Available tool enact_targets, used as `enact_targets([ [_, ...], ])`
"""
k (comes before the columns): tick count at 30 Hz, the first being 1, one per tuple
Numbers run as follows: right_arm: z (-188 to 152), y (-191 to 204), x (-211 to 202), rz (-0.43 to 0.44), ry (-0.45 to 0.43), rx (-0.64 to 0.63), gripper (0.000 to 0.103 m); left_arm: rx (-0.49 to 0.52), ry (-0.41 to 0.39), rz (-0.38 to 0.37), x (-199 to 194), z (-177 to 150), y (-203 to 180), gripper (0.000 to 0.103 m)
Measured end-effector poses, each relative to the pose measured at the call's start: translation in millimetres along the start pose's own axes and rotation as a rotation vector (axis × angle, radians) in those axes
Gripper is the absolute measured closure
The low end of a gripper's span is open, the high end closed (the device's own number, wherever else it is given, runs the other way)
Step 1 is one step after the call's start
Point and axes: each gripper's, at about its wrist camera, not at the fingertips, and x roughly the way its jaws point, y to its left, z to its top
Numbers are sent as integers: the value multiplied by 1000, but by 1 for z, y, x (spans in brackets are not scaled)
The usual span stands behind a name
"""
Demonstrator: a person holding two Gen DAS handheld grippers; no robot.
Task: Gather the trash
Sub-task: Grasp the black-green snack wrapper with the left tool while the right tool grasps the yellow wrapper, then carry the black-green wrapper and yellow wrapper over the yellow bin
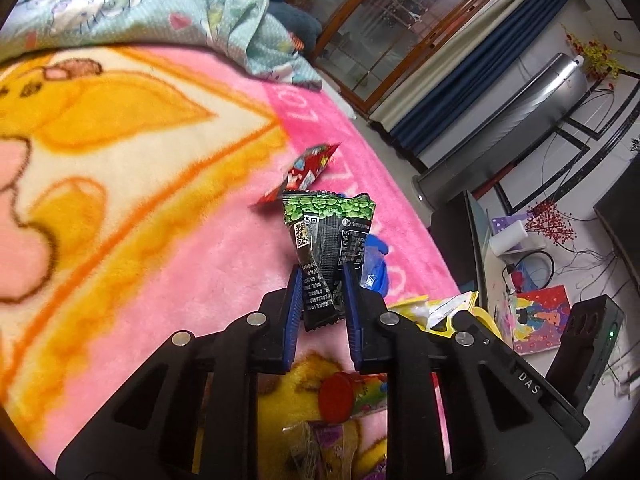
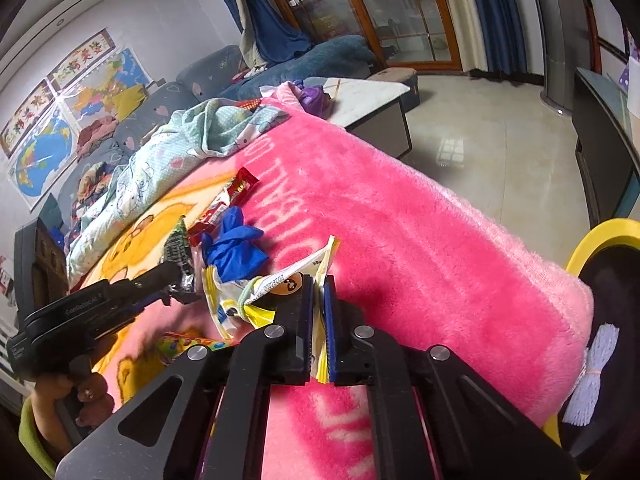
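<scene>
My left gripper is shut on a black snack wrapper with a green top, holding it upright just above the pink blanket. In the right wrist view the same wrapper sticks up from the left gripper, which a hand holds at the lower left. My right gripper is shut on the edge of a crumpled yellow and white wrapper. A red wrapper and a blue glove lie on the blanket just beyond both grippers.
A colourful tube with a red cap and a purple wrapper lie under the left gripper. A yellow bin with a black liner stands at the blanket's right edge. A teal quilt is bunched at the far end.
</scene>
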Motion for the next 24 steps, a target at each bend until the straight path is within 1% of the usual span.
enact_targets([
  [5,2,4,-9,-6,-22,-20,98,32,-43,-8,-16,3,-9,90],
  [10,5,8,-20,-11,-50,-34,99,76,-70,-14,-27,1,-21,90],
  [19,11,14,-40,-27,-96,-64,99,134,-91,-34,-38,-3,-42,90],
  [24,13,12,-53,-40,-117,-60,99,161,-93,-48,-41,-7,-52,90],
])
